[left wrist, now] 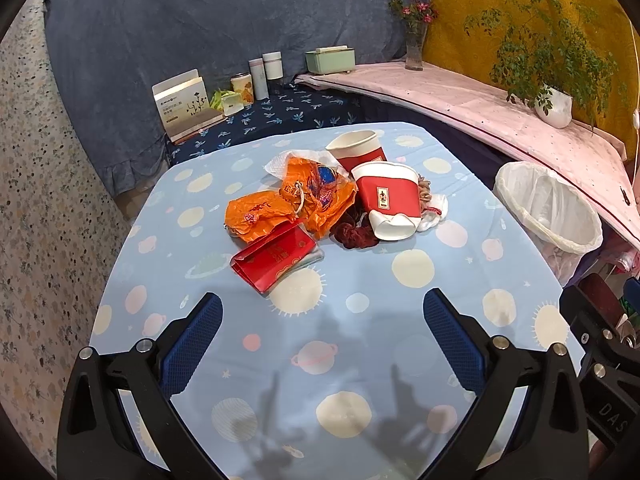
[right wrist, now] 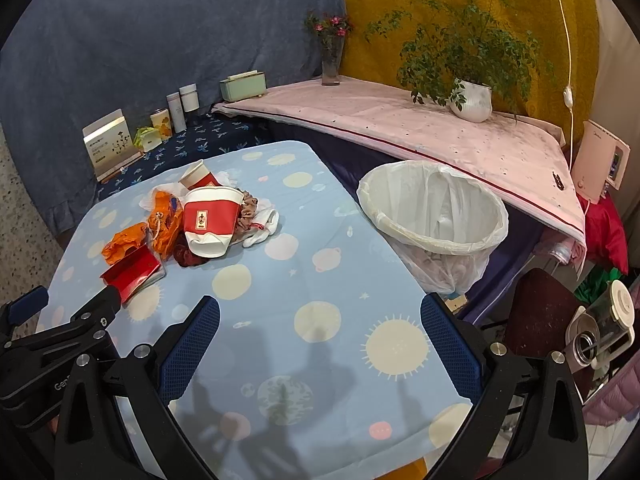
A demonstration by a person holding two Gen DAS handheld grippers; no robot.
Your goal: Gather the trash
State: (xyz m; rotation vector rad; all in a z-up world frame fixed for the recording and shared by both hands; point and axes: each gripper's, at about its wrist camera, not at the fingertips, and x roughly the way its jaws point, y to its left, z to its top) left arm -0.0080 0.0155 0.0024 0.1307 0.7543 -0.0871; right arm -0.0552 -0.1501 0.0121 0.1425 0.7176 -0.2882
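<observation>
A heap of trash lies mid-table: a flattened red box (left wrist: 276, 258) (right wrist: 134, 268) nearest me, orange plastic bags (left wrist: 288, 204) (right wrist: 160, 222), two red-and-white paper cups (left wrist: 390, 200) (right wrist: 210, 220), a dark red scrunchie (left wrist: 354, 234) and crumpled white tissue. A bin with a white liner (left wrist: 550, 210) (right wrist: 434, 212) stands off the table's right edge. My left gripper (left wrist: 322, 308) hovers open over the near cloth, short of the red box, with nothing held. My right gripper (right wrist: 320, 312) is open too, over the table's near right part, nothing between its fingers.
The table wears a light blue planet-print cloth (left wrist: 360, 360). Behind it sit jars, a card stand (left wrist: 182, 102) and a green box. A pink-covered shelf (right wrist: 420, 132) carries a flower vase and a potted plant (right wrist: 472, 100). Appliances crowd the floor at right.
</observation>
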